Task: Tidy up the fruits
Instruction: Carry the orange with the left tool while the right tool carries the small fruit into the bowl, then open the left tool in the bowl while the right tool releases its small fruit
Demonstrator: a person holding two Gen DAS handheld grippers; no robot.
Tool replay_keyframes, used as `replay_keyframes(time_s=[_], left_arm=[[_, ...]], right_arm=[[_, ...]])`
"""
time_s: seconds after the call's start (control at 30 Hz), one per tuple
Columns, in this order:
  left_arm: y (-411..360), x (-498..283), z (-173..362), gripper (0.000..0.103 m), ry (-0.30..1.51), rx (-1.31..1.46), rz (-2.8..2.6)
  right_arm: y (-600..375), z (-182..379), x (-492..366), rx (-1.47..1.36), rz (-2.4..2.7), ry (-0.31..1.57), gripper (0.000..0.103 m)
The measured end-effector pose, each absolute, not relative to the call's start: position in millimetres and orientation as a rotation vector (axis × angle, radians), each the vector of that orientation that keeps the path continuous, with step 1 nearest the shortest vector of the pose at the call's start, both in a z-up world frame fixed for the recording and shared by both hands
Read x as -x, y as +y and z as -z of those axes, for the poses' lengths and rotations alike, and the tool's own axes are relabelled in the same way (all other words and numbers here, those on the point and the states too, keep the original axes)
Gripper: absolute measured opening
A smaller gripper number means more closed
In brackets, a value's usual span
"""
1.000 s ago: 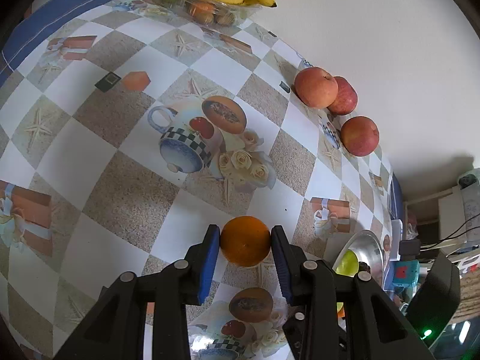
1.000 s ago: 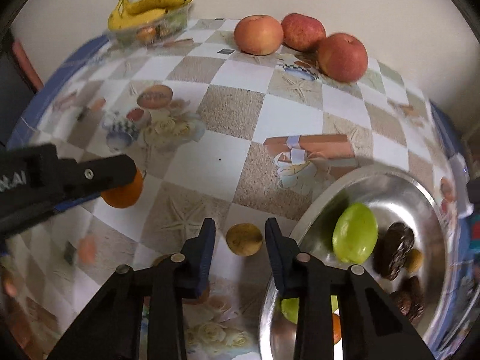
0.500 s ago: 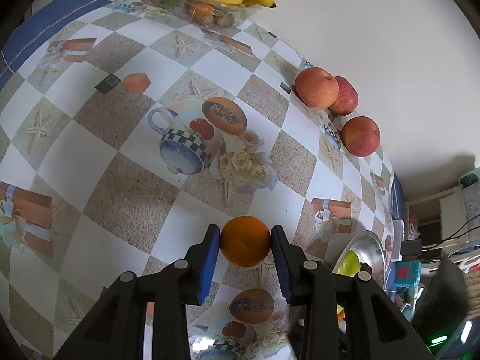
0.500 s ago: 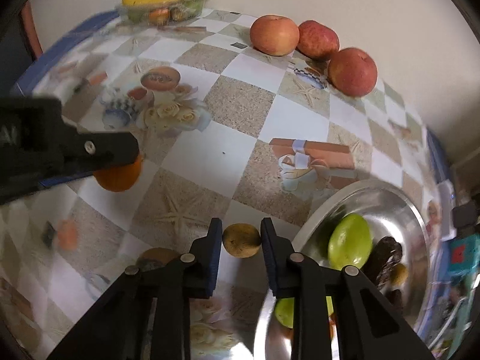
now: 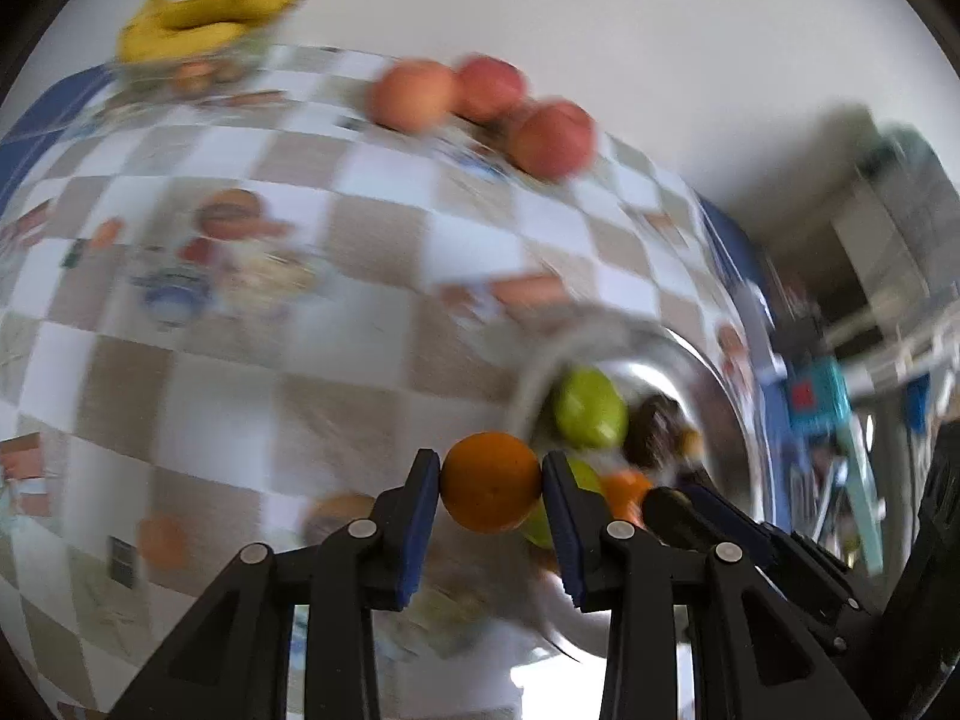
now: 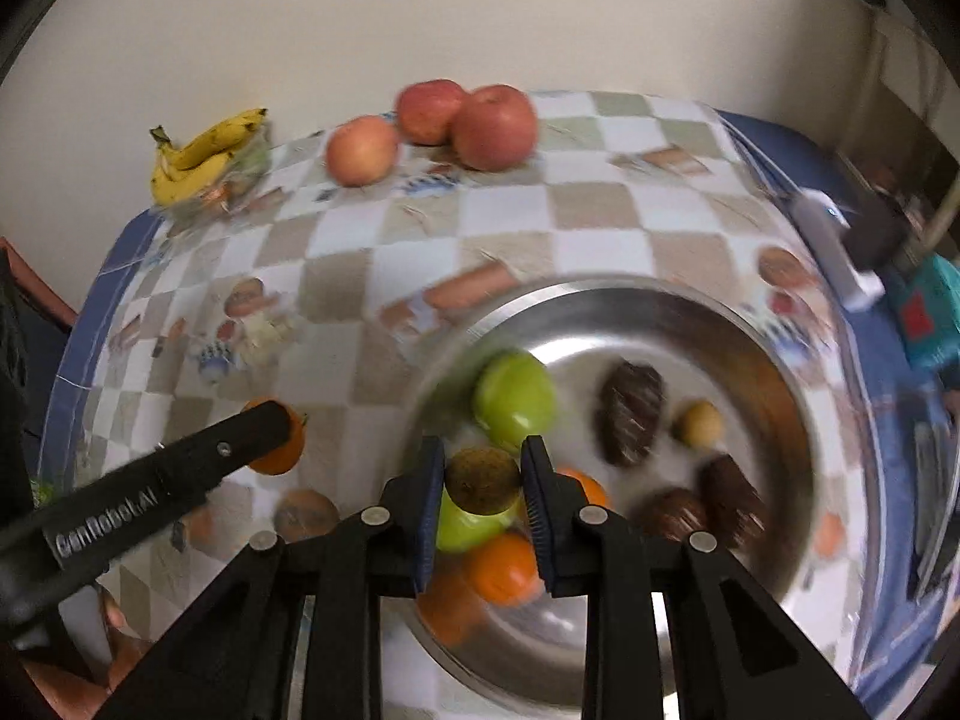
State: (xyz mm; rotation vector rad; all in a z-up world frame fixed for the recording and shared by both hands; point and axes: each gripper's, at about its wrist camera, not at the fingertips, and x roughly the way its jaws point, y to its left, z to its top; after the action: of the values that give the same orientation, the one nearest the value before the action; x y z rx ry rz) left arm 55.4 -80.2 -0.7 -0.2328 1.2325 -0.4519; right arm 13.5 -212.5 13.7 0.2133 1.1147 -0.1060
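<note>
My left gripper [image 5: 491, 480] is shut on an orange [image 5: 491, 481], held just off the near-left rim of the steel bowl [image 5: 690, 354]. In the right wrist view that orange [image 6: 282, 450] shows beside the left gripper's finger [image 6: 180, 474], left of the bowl. My right gripper [image 6: 483, 480] is shut on a small brownish round fruit [image 6: 483, 479], lifted over the steel bowl [image 6: 750, 348]. Inside the bowl lie a green apple [image 6: 515, 401], another green fruit [image 6: 465, 525], oranges [image 6: 504, 567], dark brown fruits [image 6: 633, 411] and a small tan fruit [image 6: 698, 423].
Three red apples [image 6: 474, 117] sit at the table's far edge by the wall. Bananas [image 6: 201, 150] rest on a clear tray at the far left. A white device [image 6: 837, 255] and a teal object [image 6: 927, 312] are at the right. The chequered cloth [image 6: 372, 252] covers the table.
Both grippers lifted their fruits and swung right toward the bowl. The right gripper closed on the small brownish fruit, which now hangs over the bowl. The orange is off the cloth.
</note>
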Motion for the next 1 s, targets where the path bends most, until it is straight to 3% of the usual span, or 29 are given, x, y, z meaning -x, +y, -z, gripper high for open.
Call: replay_keyframes(time_s=[0.3, 0.77, 0.93, 1.0], left_arm=[[-119, -27, 7, 0.038, 1.262, 0.099, 0.497], [-119, -25, 25, 0.039, 1.351, 0.214, 0.548], [-116, -23, 21, 0.044, 1.354, 0.236, 0.555], [-111, -22, 16, 0.054, 1.335, 0.231, 0.542]], right_arm=[[-225, 16, 27, -0.203, 0.107, 1.207, 0.028], [-230, 41, 29, -0.242, 0.097, 1.284, 0.028], [-228, 43, 26, -0.242, 0.102, 1.284, 0.029], [-229, 43, 26, -0.235, 0.117, 1.283, 0.037]])
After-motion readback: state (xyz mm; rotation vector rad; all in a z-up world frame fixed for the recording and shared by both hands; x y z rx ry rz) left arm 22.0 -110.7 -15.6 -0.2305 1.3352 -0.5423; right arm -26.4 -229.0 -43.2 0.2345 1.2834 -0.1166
